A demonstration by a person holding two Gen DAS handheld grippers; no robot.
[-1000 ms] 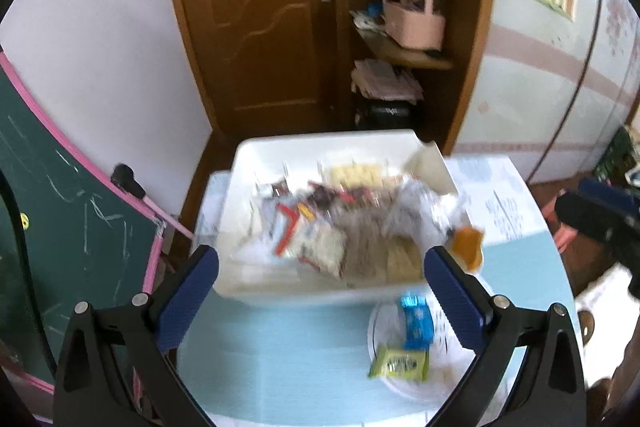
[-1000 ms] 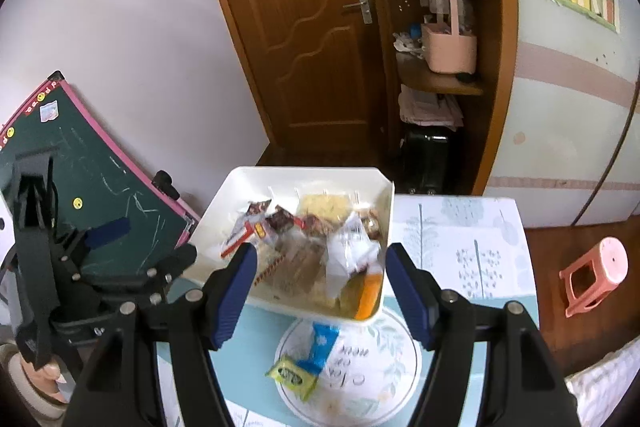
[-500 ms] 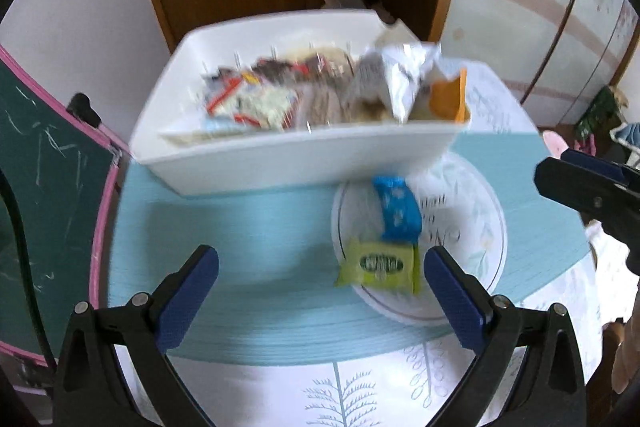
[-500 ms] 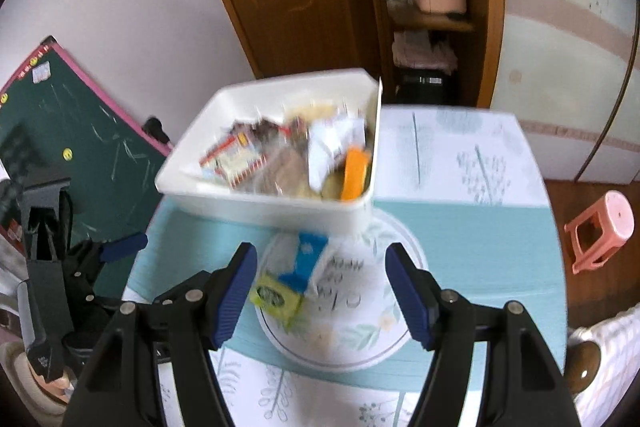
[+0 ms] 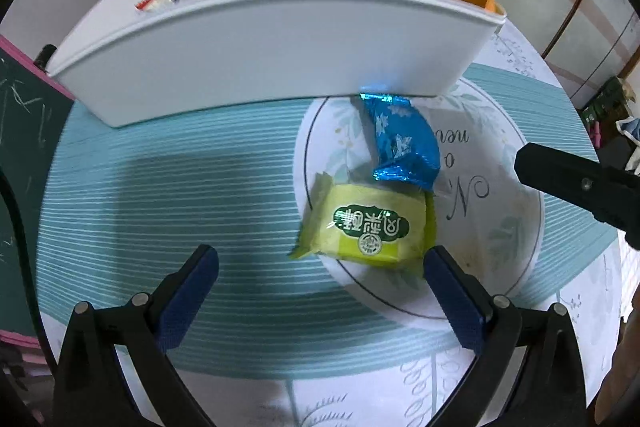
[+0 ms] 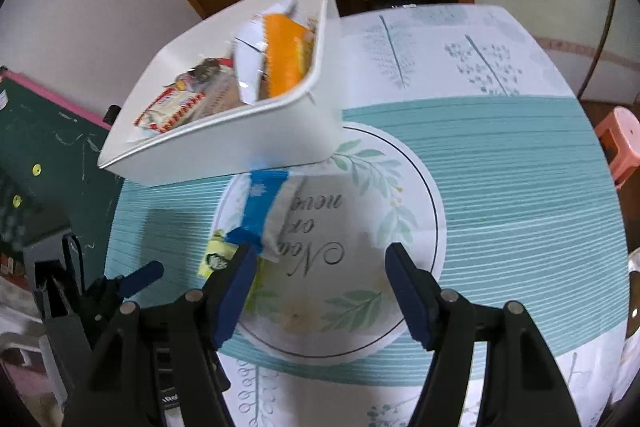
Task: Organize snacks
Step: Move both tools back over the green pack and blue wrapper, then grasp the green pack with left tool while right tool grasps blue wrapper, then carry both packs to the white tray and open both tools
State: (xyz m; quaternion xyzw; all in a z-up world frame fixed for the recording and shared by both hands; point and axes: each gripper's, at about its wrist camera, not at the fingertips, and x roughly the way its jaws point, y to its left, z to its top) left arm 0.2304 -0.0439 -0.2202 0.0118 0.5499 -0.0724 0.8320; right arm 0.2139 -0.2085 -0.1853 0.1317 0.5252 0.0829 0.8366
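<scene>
The table (image 5: 248, 163) is being viewed low and close from the left wrist camera, facing the near wall of the white bin (image 5: 272, 51). From the right wrist camera it is being viewed from higher and further right. The bin (image 6: 224, 143), green packet (image 5: 372, 227) (image 6: 218, 257) and blue packet (image 5: 400, 143) (image 6: 260, 203) are being shared by both views.

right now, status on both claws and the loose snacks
Both claws open, empty: left claw, right claw. Green snack pack and blue snack pack lie touching, outside the white bin. Nothing blocking.
</scene>
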